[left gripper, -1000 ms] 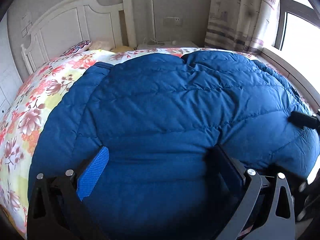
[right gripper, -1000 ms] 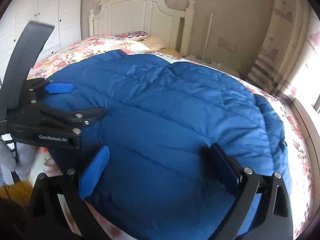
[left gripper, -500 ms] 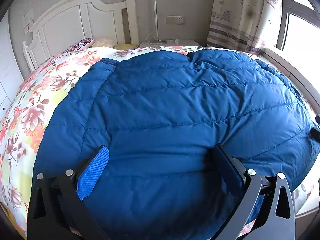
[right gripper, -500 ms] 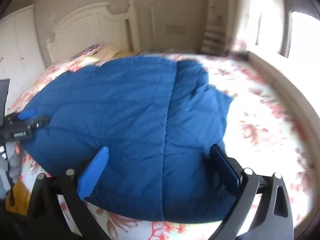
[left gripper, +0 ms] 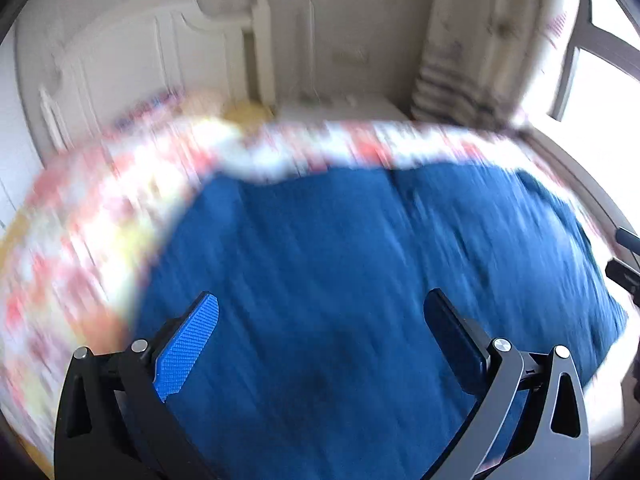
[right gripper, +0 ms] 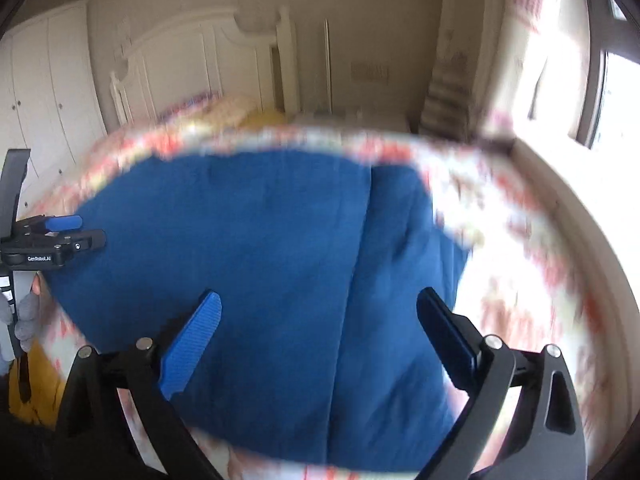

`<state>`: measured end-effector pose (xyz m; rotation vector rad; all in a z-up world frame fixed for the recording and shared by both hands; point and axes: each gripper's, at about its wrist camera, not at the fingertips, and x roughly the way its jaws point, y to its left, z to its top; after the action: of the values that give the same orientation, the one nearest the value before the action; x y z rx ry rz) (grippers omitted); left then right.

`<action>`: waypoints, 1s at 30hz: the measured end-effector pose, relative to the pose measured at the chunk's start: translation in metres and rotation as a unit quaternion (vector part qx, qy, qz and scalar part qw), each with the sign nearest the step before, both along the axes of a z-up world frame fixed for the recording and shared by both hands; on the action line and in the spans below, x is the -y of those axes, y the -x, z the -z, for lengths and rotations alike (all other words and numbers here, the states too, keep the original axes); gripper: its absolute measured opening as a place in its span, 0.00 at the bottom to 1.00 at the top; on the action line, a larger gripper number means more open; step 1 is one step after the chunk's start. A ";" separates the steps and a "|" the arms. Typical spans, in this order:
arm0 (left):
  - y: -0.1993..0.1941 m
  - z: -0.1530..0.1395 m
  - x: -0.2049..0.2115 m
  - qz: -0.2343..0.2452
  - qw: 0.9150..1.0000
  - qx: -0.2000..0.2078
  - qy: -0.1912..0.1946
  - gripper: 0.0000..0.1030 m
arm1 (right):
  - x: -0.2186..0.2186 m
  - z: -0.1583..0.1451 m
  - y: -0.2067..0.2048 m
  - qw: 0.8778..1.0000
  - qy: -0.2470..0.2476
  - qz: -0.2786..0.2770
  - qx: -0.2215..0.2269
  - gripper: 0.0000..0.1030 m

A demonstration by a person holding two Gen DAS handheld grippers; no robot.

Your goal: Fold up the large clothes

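- Pulling back, left wrist view: left tongs spread wide, empty, hovering above the blue coat on the floral bed. More bedspread shows than a second ago and the frame is smeared, so probably repositioning for the next fold.
- Right wrist view: right tongs also spread, empty. Only here: a folded-over flap along the coat's right side, plus the left tongs at its left edge.

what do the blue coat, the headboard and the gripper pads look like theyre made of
Blue coat: soft matte fabric, apparently padded; blur hides any stitching.
Headboard: probably white-painted wood, given its rigid moulded panels.
Left gripper finger pad: blue ridged rubber or plastic, judging by its fine texture.
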<state>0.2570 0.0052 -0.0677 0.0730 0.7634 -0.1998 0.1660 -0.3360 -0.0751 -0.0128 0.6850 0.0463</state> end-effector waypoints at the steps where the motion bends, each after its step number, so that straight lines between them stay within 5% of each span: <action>1: -0.024 -0.012 -0.001 -0.005 1.000 0.016 -0.005 0.96 | -0.005 -0.005 -0.018 1.000 0.008 -0.012 0.004 0.95; 4: -0.088 -0.012 0.001 -0.032 0.998 0.017 -0.057 0.96 | -0.025 -0.010 -0.089 0.999 0.025 -0.042 -0.014 0.95; 7: -0.157 0.043 -0.017 -0.069 0.991 -0.073 -0.089 0.96 | -0.026 0.020 -0.159 0.995 0.011 -0.027 -0.095 0.95; 9: -0.172 0.071 -0.033 -0.063 0.989 -0.131 -0.038 0.96 | -0.016 0.053 -0.184 0.985 -0.026 -0.016 -0.169 0.98; 10: -0.174 0.070 -0.046 -0.073 0.988 -0.137 0.002 0.96 | -0.011 0.055 -0.184 0.985 -0.046 -0.018 -0.165 0.97; 13: -0.170 0.070 -0.055 -0.084 0.988 -0.131 0.017 0.96 | 0.010 0.029 -0.149 0.989 -0.086 -0.003 -0.120 0.93; 18: -0.165 0.068 -0.054 -0.085 0.989 -0.122 0.016 0.96 | 0.062 -0.006 0.008 0.977 -0.211 0.022 0.007 0.94; 23: -0.166 0.068 -0.054 -0.084 0.989 -0.119 0.012 0.96 | 0.086 0.049 0.130 0.937 -0.337 0.083 -0.028 0.93; 27: -0.166 0.068 -0.054 -0.083 0.989 -0.119 0.013 0.96 | 0.085 0.076 0.148 0.908 -0.407 0.100 -0.018 0.91; 30: -0.167 0.069 -0.056 -0.082 0.989 -0.121 0.021 0.96 | 0.066 0.087 0.114 0.917 -0.386 0.080 -0.058 0.90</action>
<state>0.4237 0.0615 -0.1370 -0.0547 1.0022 -0.0689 0.0519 -0.4020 -0.1617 0.8144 0.7476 0.1586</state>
